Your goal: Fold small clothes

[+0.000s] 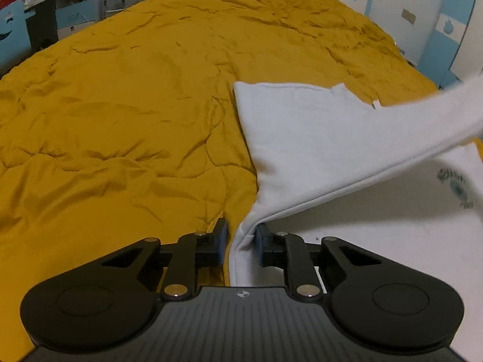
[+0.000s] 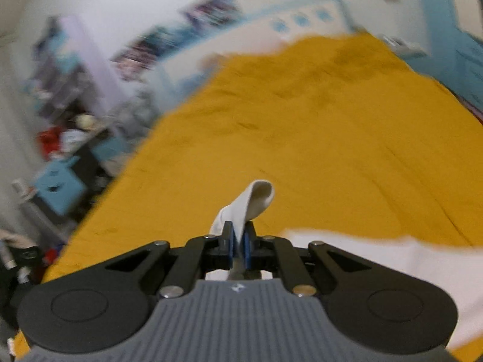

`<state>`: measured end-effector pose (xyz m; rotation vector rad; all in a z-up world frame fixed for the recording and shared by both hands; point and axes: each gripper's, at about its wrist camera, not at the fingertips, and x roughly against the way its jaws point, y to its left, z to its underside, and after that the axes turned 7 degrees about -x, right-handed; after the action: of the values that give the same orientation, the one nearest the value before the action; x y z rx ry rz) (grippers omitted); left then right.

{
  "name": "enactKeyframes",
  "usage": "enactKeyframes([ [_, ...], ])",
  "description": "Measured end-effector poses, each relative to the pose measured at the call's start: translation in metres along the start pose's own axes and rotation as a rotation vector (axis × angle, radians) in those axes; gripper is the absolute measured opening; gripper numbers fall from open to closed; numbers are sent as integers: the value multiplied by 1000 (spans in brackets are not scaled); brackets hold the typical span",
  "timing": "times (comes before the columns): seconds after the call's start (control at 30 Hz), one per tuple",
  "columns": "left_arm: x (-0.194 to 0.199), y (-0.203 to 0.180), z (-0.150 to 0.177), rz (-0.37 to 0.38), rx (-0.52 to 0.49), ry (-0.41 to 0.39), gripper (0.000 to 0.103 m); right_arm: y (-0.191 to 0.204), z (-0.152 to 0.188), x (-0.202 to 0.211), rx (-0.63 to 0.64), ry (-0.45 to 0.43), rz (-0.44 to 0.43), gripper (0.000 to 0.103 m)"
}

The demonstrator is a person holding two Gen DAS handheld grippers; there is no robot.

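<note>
We see one white garment (image 1: 305, 138) lying on a mustard quilt (image 1: 120, 120), at three o'clock in the left wrist view. Our left gripper (image 1: 241, 241) has its jaws narrowed around the hem at six o'clock; the right pad touches cloth, and we cannot tell if the left one does. Our right gripper (image 2: 238, 241) pinches a white fabric corner, lifted. To fold well, we judge both corners should travel together, keeping the edge taut. Count: one garment, one quilt, two grippers.

Black left gripper (image 1: 241, 242) with blue pads (silver screws), ribbed grey body.
</note>
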<state>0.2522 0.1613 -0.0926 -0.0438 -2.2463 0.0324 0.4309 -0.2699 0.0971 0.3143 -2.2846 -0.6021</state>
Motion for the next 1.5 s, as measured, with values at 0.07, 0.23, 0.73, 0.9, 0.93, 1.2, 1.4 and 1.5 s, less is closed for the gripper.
enactKeyframes([
  [0.07, -1, -2, 0, -7, -9, 13, 21, -46, 21, -17, -61, 55, 67, 1],
  [0.23, -3, -8, -6, -21, -32, 69, 21, -141, 73, -60, -242, 206, 141, 1],
  [0.73, 24, 8, -52, 110, 38, -54, 61, -187, 102, -48, -329, 154, 68, 28],
  [0.9, -28, 22, -78, 95, 220, -56, 61, -189, 97, -54, -335, 147, 84, 28],
  [0.93, -40, 25, -81, 93, 256, -55, 61, -188, 96, -56, -332, 145, 88, 28],
  [1.2, -82, 31, -92, 104, 326, -68, 7, -178, 97, -61, -241, 137, 111, 0],
  [1.4, -57, 32, -83, 106, 322, -209, 4, -162, 97, -40, -144, 48, 70, 0],
  [1.5, -53, 36, -85, 86, 333, -230, 3, -158, 91, -32, -126, 1, 36, 0],
])
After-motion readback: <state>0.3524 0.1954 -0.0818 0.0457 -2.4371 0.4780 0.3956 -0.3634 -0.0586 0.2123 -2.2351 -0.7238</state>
